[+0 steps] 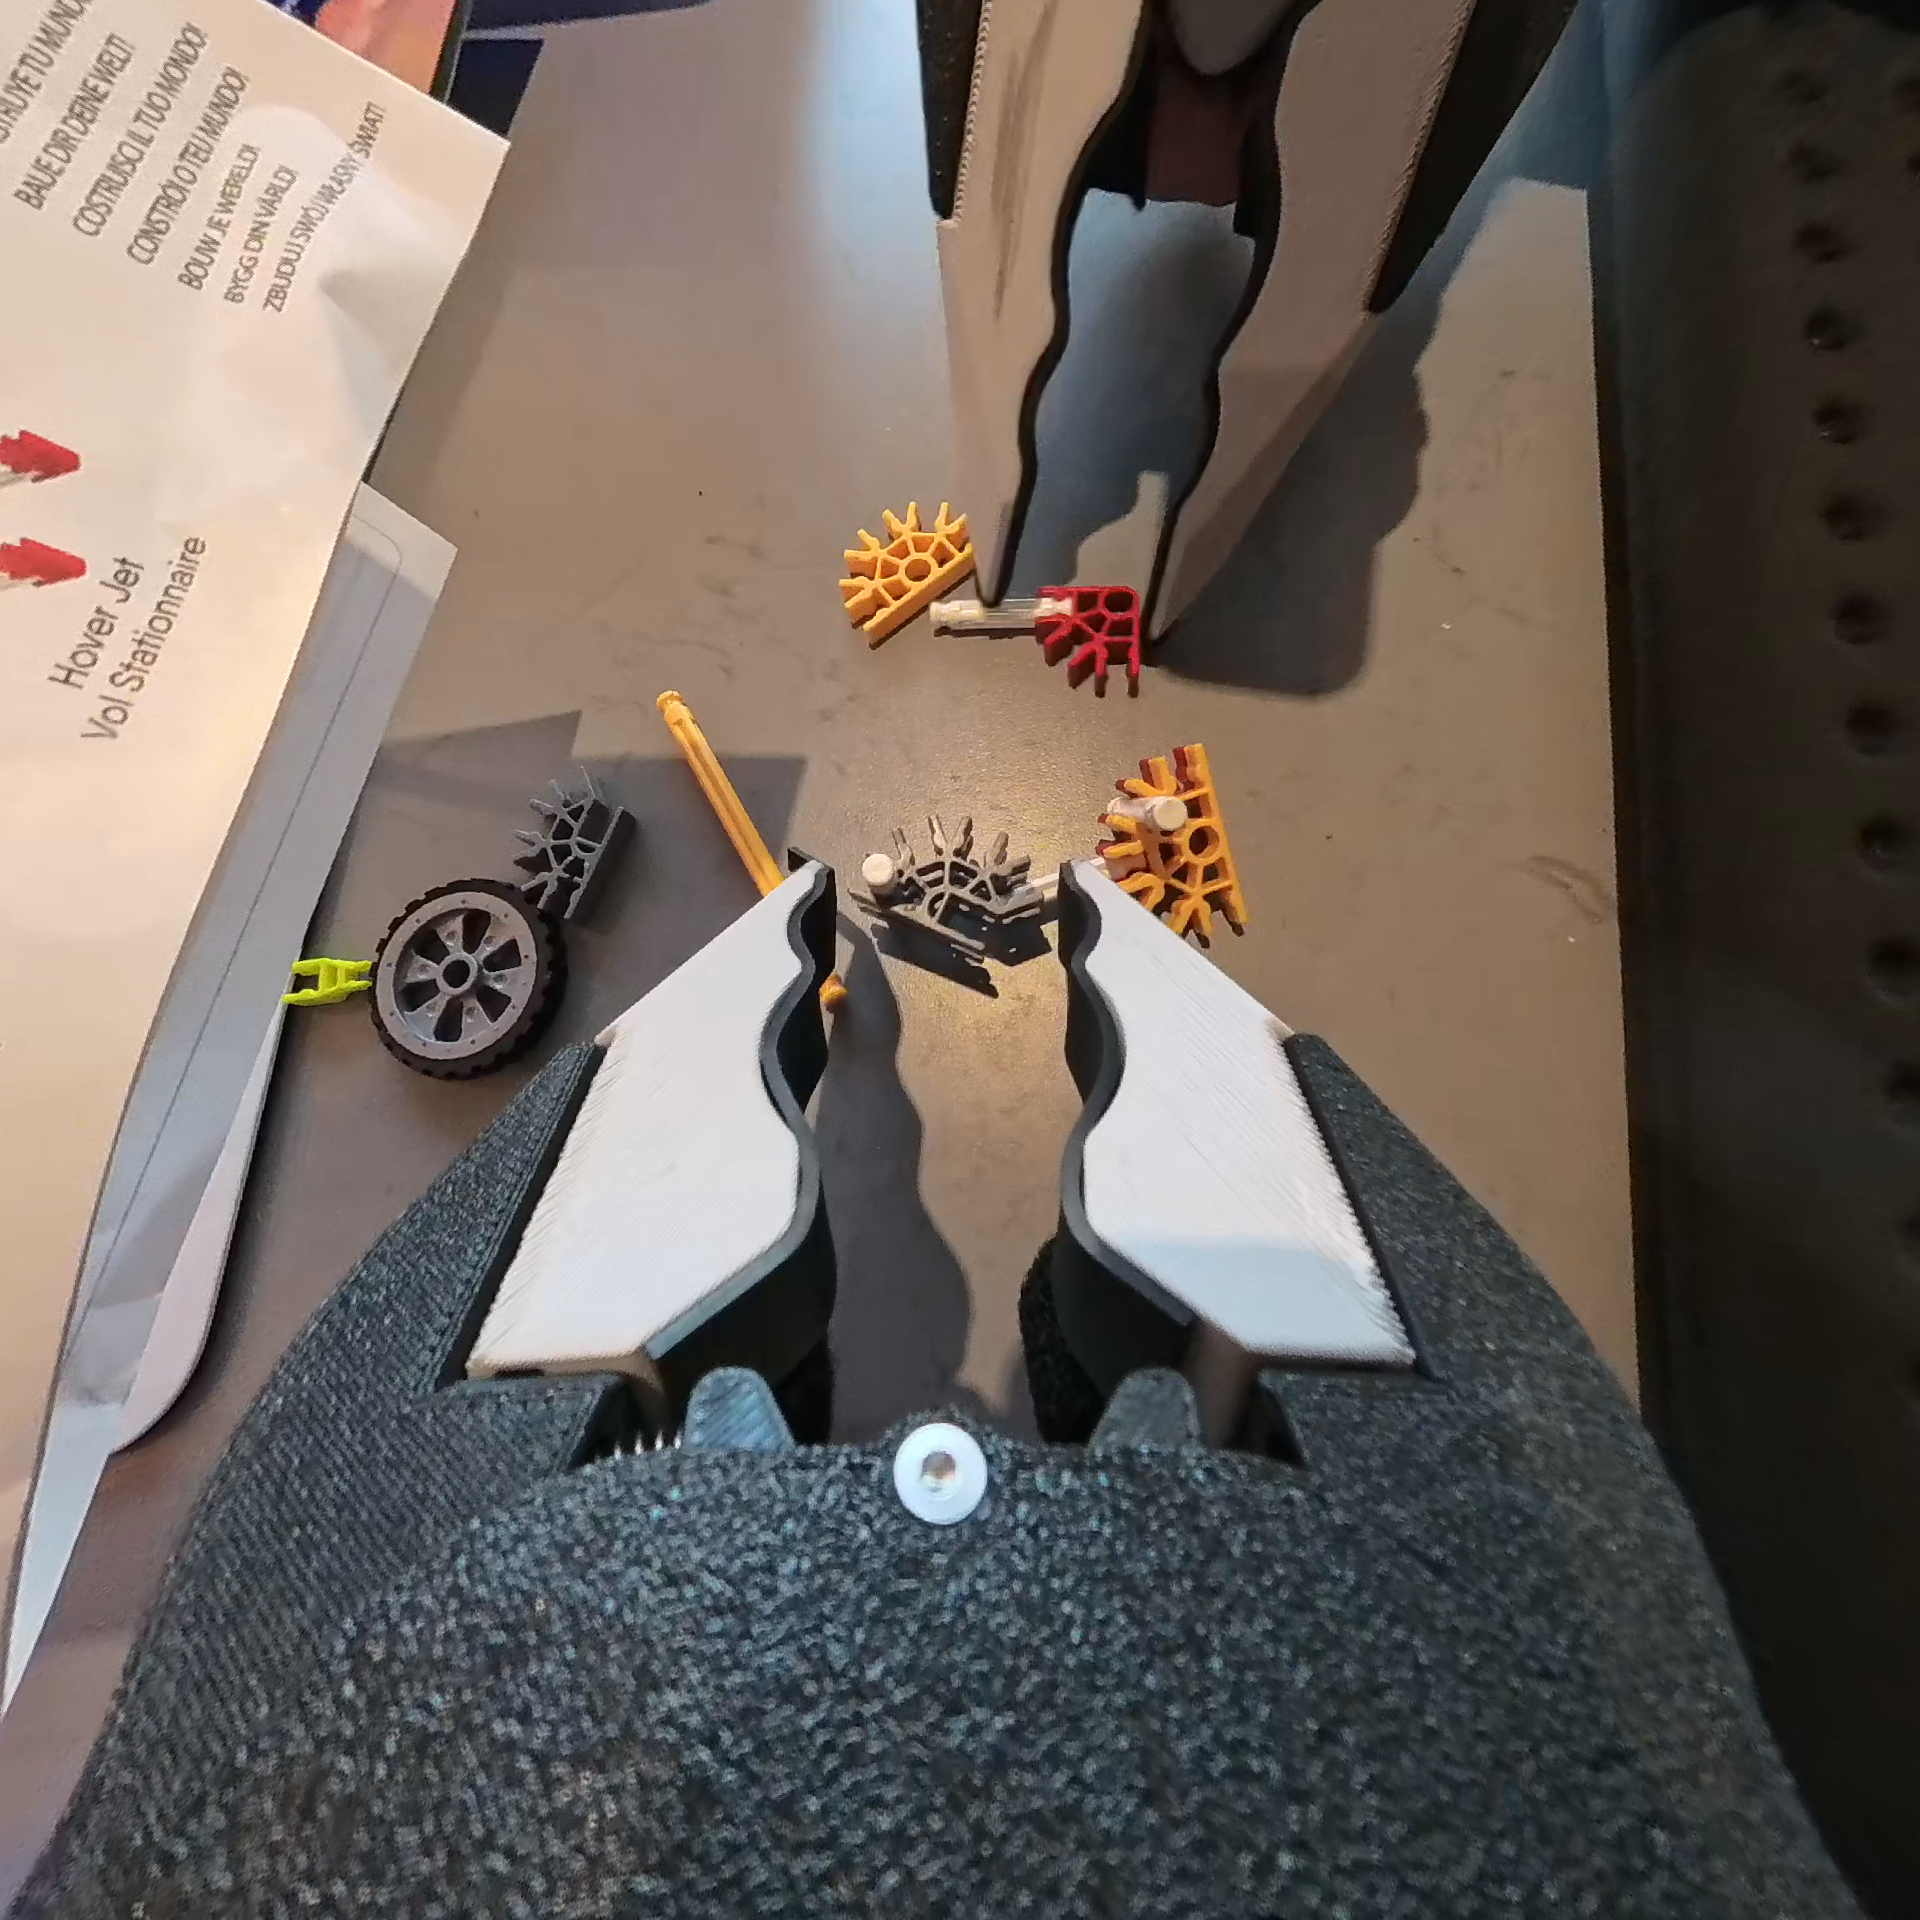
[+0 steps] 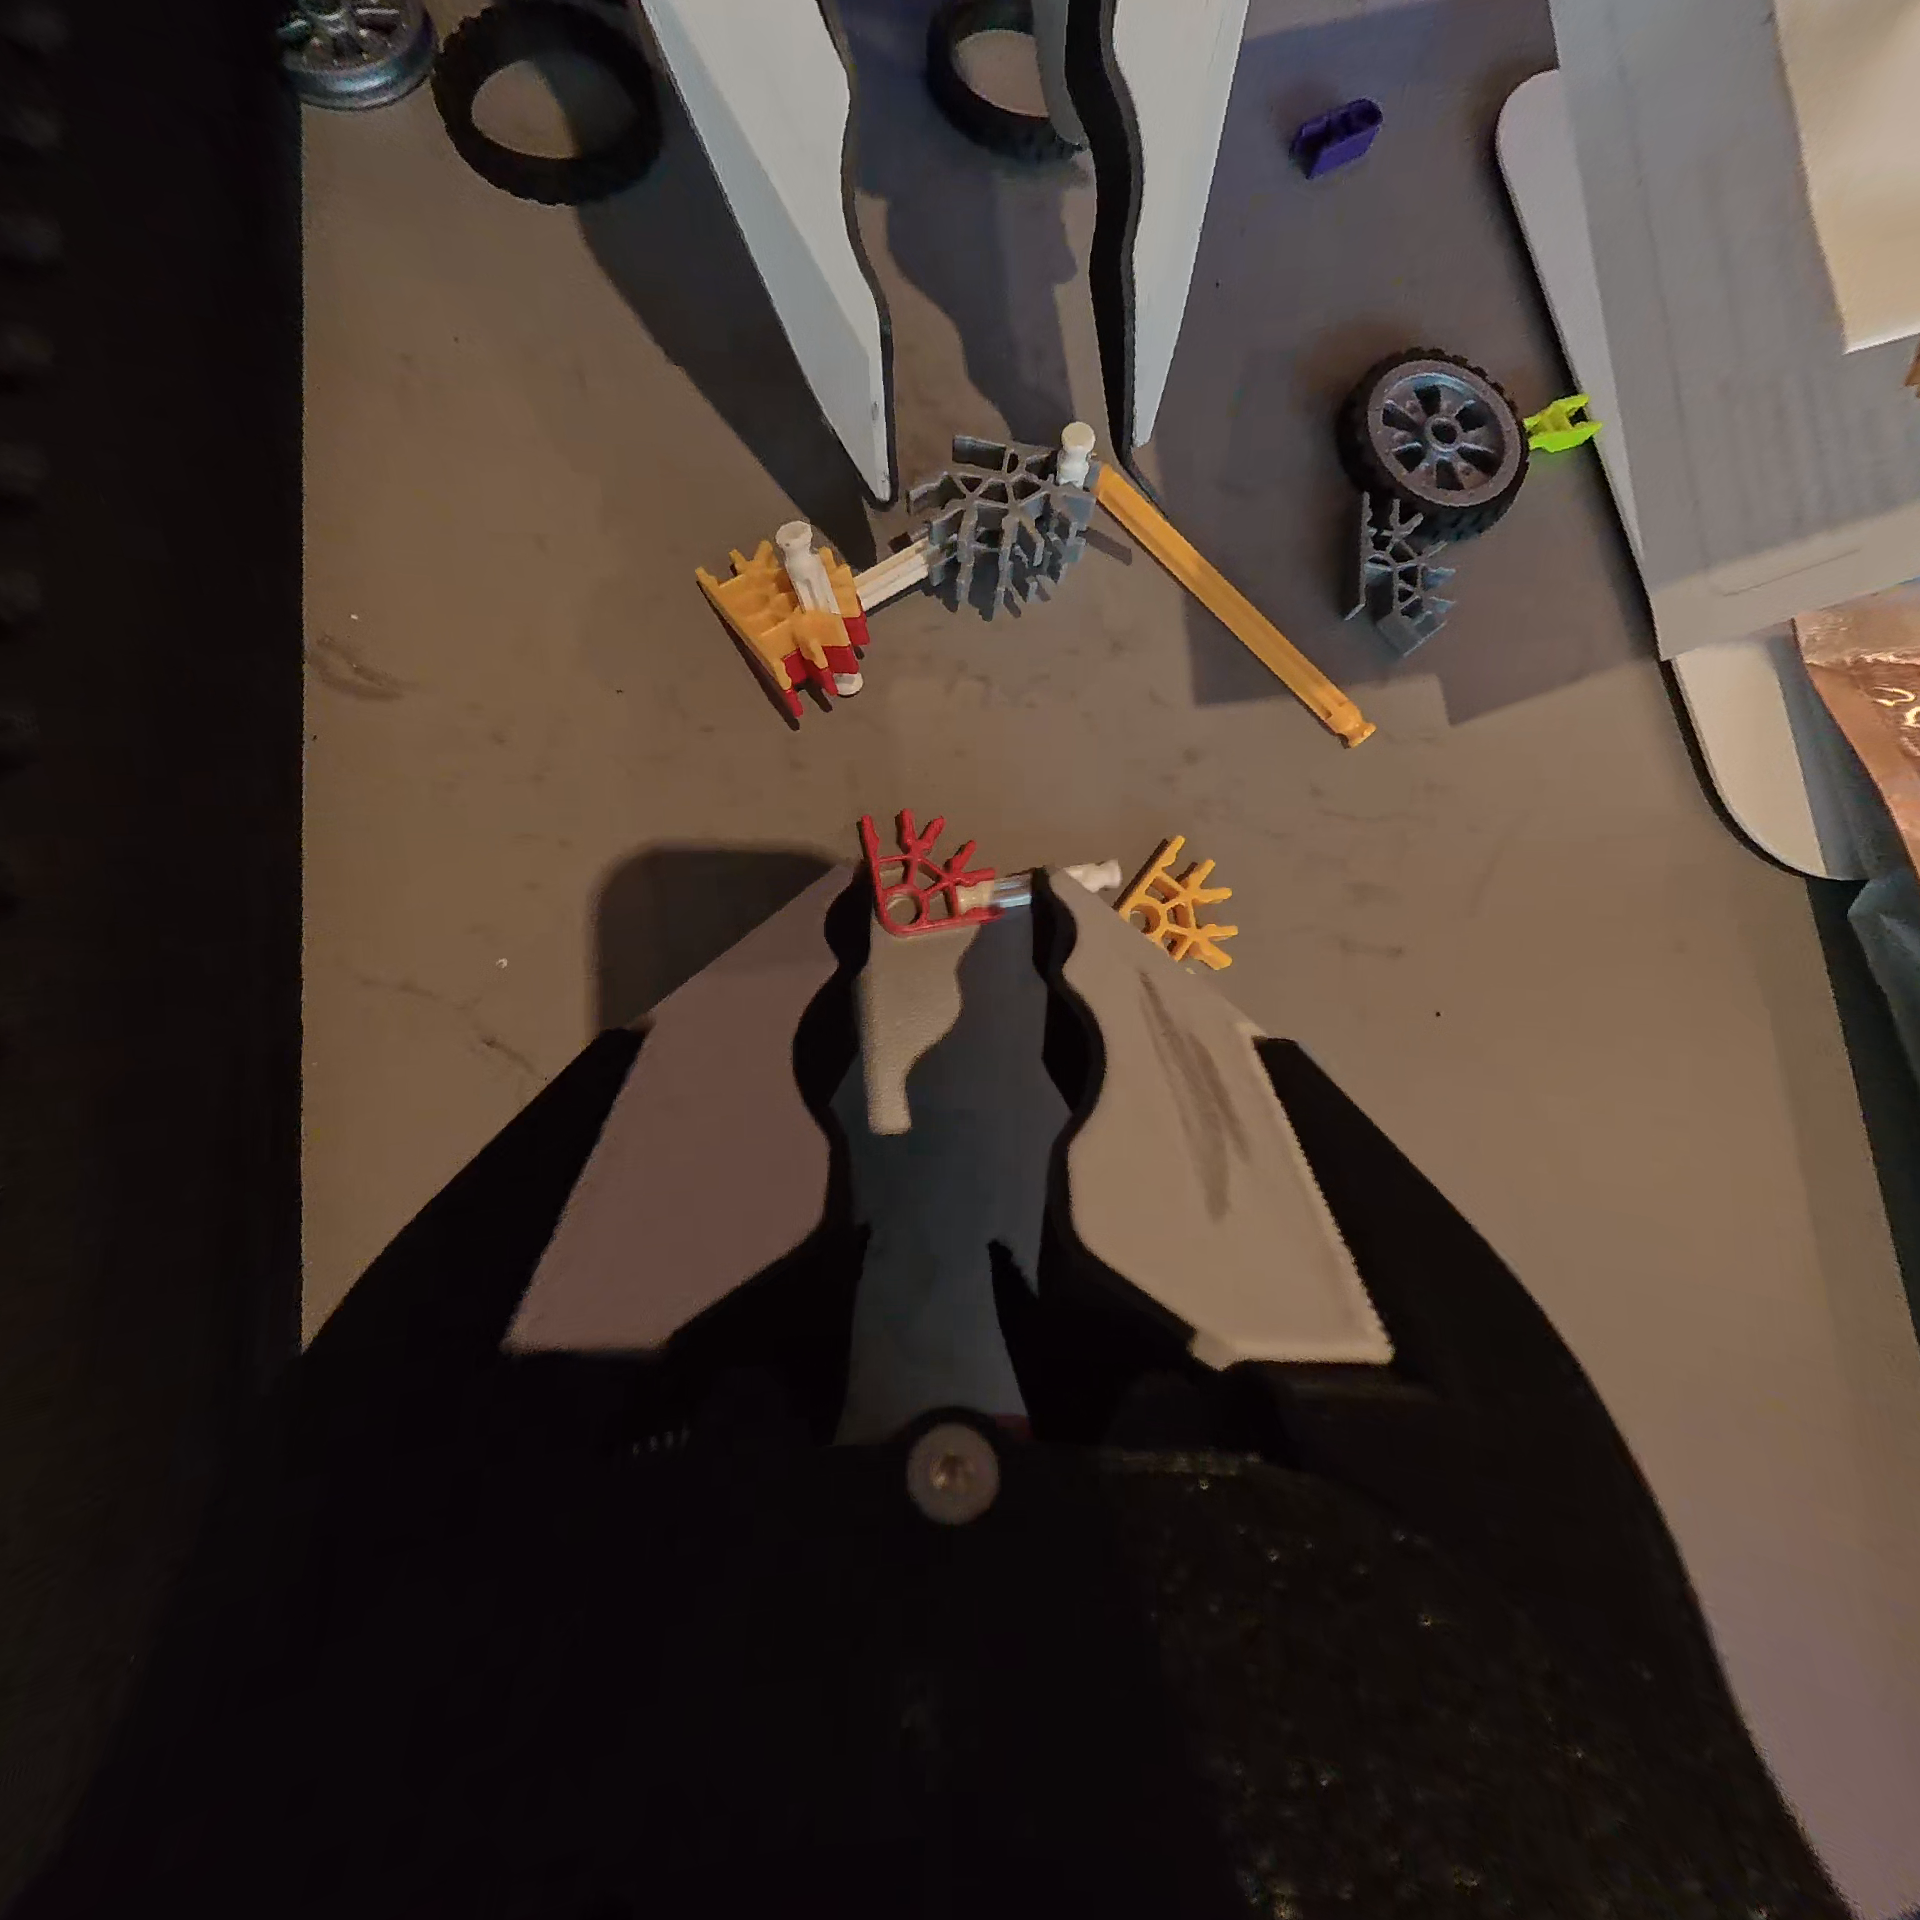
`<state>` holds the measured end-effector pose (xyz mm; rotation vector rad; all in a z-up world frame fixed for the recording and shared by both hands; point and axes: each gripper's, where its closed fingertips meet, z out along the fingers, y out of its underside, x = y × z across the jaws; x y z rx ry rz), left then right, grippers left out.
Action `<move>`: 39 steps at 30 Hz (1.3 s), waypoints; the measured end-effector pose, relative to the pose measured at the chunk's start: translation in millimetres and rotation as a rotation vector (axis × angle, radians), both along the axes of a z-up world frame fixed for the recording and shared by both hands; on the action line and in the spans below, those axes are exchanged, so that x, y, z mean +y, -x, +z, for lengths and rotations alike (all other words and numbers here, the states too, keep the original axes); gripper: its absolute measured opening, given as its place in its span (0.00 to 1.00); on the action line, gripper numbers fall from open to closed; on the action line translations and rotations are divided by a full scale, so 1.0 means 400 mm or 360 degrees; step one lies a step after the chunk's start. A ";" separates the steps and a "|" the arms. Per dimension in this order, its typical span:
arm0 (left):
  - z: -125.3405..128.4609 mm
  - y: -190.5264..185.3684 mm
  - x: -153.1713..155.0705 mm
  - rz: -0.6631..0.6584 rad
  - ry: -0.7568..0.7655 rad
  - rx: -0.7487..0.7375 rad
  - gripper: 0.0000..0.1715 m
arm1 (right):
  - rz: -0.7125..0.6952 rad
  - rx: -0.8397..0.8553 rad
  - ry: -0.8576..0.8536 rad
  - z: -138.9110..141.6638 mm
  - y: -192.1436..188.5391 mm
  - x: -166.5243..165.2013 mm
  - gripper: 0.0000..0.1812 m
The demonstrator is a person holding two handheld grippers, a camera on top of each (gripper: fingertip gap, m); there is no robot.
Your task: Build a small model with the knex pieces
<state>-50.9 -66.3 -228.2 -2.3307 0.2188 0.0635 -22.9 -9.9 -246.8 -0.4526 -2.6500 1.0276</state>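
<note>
My left gripper (image 1: 945, 894) is open just above the grey table. Its tips straddle a grey fan-shaped connector (image 1: 951, 883) with white rods in it. A yellow-and-red connector stack (image 1: 1184, 842) is joined to it at the right, and a yellow rod (image 1: 727, 795) lies by the left tip. My right gripper (image 2: 948, 894) is open around a red corner connector (image 2: 914, 883) with a clear rod (image 2: 1086, 875). One tip is at the connector's edge, the other over the rod. A yellow connector (image 2: 1179, 904) lies just beyond the rod. The right gripper also shows in the left wrist view (image 1: 1075, 613).
A wheel (image 1: 468, 977), a grey connector (image 1: 577, 836) and a lime clip (image 1: 327, 980) lie left, by a white printed booklet (image 1: 156, 520). Two loose tyres (image 2: 545, 114), a rim (image 2: 358, 42) and a purple piece (image 2: 1335, 135) lie farther off. A black perforated surface (image 1: 1766, 935) borders the table. About 7 centimeters separates my left fingertips from my right. Measured from the fingertips, the wheel (image 1: 468, 977) is 9 centimeters or so from the left gripper and 15 centimeters from the right. Seen from the right wrist view (image 2: 1429, 434) as well.
</note>
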 end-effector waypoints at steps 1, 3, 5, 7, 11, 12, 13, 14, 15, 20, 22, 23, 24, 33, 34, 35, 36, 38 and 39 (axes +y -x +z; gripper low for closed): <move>0.000 0.001 -0.002 0.0000 0.0002 0.0004 0.24 | 0.0001 0.0002 0.0002 0.001 0.000 0.000 0.14; 0.005 0.003 -0.003 0.0001 -0.0010 0.0002 0.24 | -0.0003 0.0006 0.0009 0.004 0.002 0.002 0.11; 0.008 0.004 -0.006 0.0002 -0.0012 0.0003 0.24 | 0.0001 0.0002 0.0010 0.004 0.000 0.002 0.11; 0.009 0.005 -0.008 0.0001 -0.0009 0.0007 0.24 | 0.0010 0.0007 0.0017 0.007 -0.002 0.002 0.12; 0.009 0.003 -0.009 -0.0002 -0.0004 0.0014 0.24 | -0.0011 0.0004 0.0032 0.011 0.003 -0.006 0.20; 0.008 0.002 -0.009 -0.0004 -0.0002 0.0014 0.24 | -0.0005 0.0013 0.0003 0.004 0.003 -0.007 0.20; 0.007 0.001 -0.008 -0.0006 0.0001 0.0014 0.24 | -0.0003 0.0021 -0.0022 -0.002 0.004 -0.009 0.20; 0.005 0.001 -0.008 -0.0008 0.0006 0.0014 0.24 | 0.0000 0.0025 -0.0024 -0.004 0.004 -0.012 0.20; 0.003 0.000 -0.008 -0.0009 0.0010 0.0015 0.24 | 0.0001 0.0030 -0.0024 -0.003 0.005 -0.015 0.18; 0.002 0.001 -0.009 -0.0008 0.0012 0.0013 0.24 | -0.0007 0.0046 -0.0036 -0.002 0.008 -0.007 0.14; 0.004 0.003 -0.009 -0.0005 0.0008 0.0012 0.24 | -0.0003 0.0049 -0.0038 0.000 0.007 -0.005 0.13; 0.005 0.003 -0.010 -0.0004 0.0008 0.0012 0.24 | -0.0005 0.0049 -0.0038 0.000 0.007 -0.003 0.13; 0.005 0.004 -0.011 -0.0003 0.0008 0.0012 0.24 | -0.0009 0.0055 -0.0035 0.003 0.008 -0.001 0.13; 0.009 0.011 -0.023 0.0003 0.0012 0.0011 0.24 | -0.0042 0.0019 -0.0048 -0.005 0.011 0.002 0.16; 0.008 0.010 -0.022 -0.0001 0.0016 0.0011 0.24 | -0.0041 0.0024 -0.0047 -0.005 0.011 0.001 0.16; 0.006 0.008 -0.022 -0.0004 0.0021 0.0012 0.24 | -0.0041 0.0023 -0.0046 -0.005 0.011 0.000 0.16; 0.004 0.009 -0.023 -0.0006 0.0030 0.0017 0.24 | -0.0041 0.0019 -0.0044 -0.005 0.011 0.001 0.16; 0.001 0.008 -0.024 -0.0008 0.0039 0.0021 0.24 | -0.0035 0.0015 -0.0044 -0.005 0.009 0.002 0.15; 0.002 0.008 -0.024 -0.0009 0.0038 0.0018 0.24 | -0.0031 0.0015 -0.0044 -0.005 0.007 0.003 0.14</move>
